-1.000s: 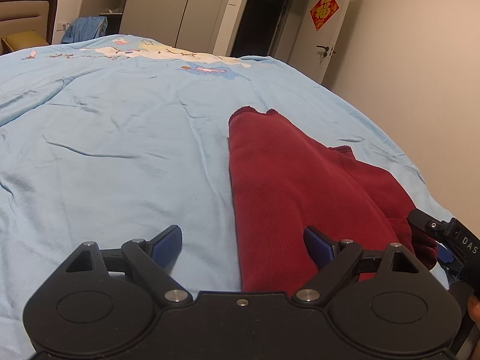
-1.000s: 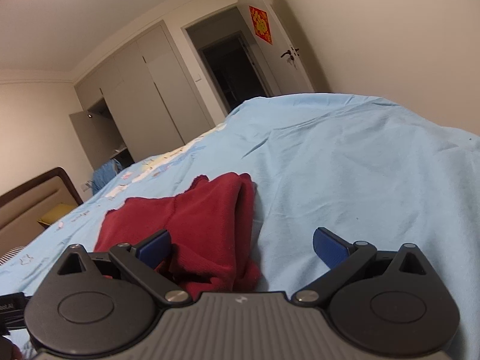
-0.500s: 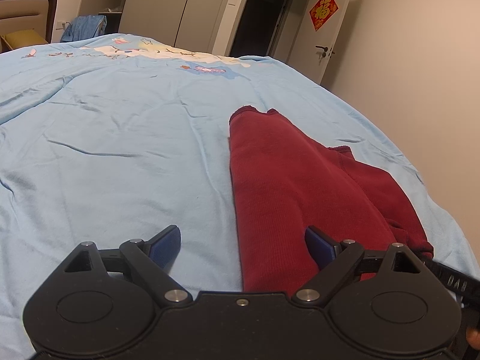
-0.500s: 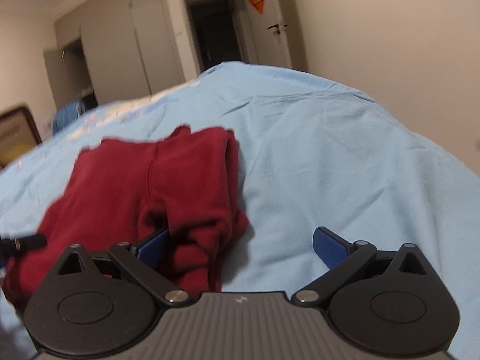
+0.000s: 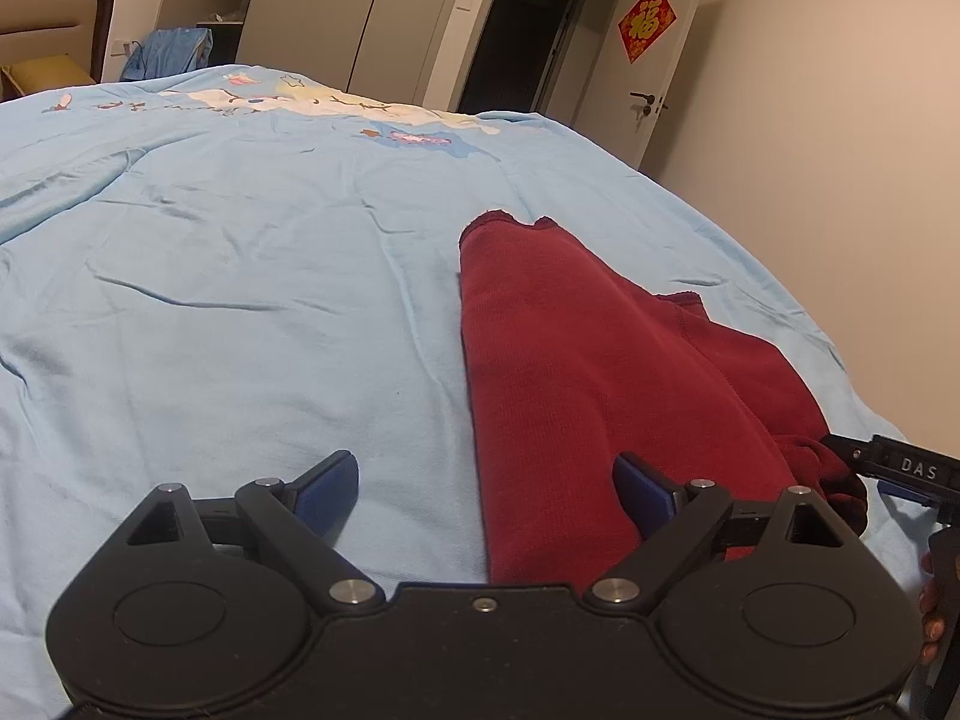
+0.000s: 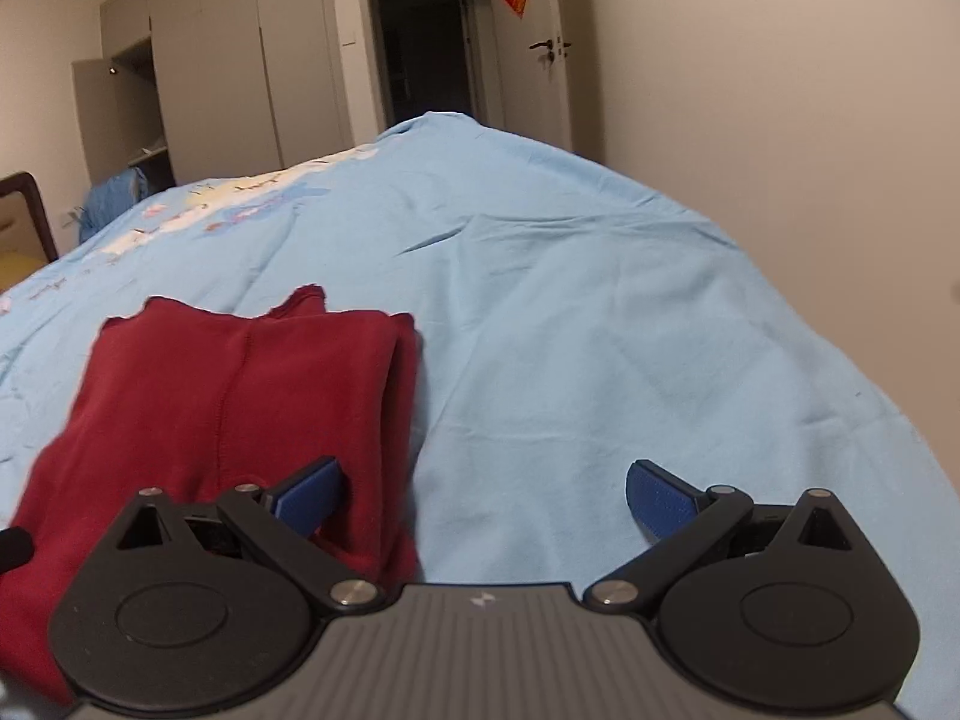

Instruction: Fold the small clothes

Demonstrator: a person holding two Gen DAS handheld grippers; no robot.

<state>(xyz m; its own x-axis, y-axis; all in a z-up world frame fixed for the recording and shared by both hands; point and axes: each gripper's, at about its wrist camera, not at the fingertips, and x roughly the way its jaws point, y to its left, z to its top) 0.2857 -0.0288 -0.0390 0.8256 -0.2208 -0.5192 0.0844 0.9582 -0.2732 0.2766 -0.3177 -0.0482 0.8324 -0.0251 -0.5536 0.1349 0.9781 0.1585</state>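
A dark red knit garment [image 5: 576, 384] lies folded lengthwise on the light blue bedsheet [image 5: 240, 300]. My left gripper [image 5: 486, 492] is open at the garment's near left edge, one blue pad over the sheet and the other over the red cloth. In the right wrist view the same garment [image 6: 240, 396] fills the lower left. My right gripper [image 6: 480, 498] is open at its near right edge, its left pad [image 6: 309, 495] above the cloth and the other over bare sheet [image 6: 600, 330]. The right gripper's black body [image 5: 900, 468] shows at the left view's right edge.
The bed's right edge runs close to a beige wall [image 5: 840, 150]. A door with a red decoration [image 5: 647, 21] and a dark doorway [image 5: 516, 48] stand beyond the bed. Wardrobes [image 6: 240, 72], a headboard [image 5: 54, 18] and blue cloth [image 5: 168, 54] are at the far left.
My right gripper has tilted down and swung over the garment's near right edge, so the cloth now looks nearer. The left gripper has hardly moved. Both stay open.
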